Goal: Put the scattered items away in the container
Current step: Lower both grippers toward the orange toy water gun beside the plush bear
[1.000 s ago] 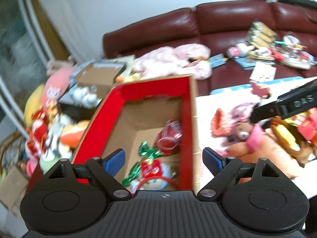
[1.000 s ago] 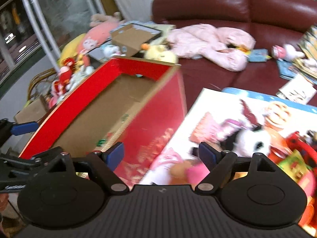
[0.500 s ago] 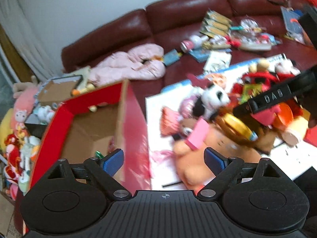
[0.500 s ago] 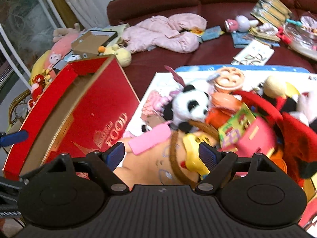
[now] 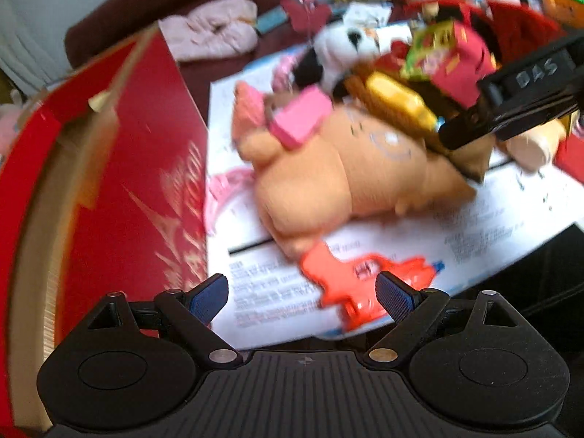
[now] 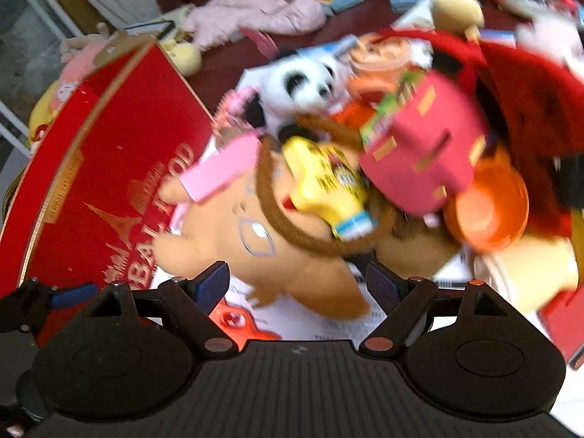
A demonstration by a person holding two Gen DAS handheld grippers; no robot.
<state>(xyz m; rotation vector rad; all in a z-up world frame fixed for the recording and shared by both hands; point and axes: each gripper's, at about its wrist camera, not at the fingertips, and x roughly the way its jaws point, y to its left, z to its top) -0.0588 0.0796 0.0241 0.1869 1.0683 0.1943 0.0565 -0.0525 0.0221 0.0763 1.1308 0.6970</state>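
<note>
Left wrist view: the left gripper (image 5: 301,295) hangs wide open and empty over the white printed sheet (image 5: 419,233), an orange plastic toy (image 5: 359,277) lying between its fingertips. The red box (image 5: 120,168), the container, stands at nine o'clock; its inside is hidden. The tan plush (image 5: 343,179) lies at twelve o'clock.

Right wrist view: the right gripper (image 6: 297,283) is equally wide open, holding nothing, with the tan plush just ahead. A panda plush (image 6: 299,87), pink block (image 6: 423,149) and orange bowl (image 6: 492,211) crowd twelve to two o'clock, so most tidying appears left to do.
</note>
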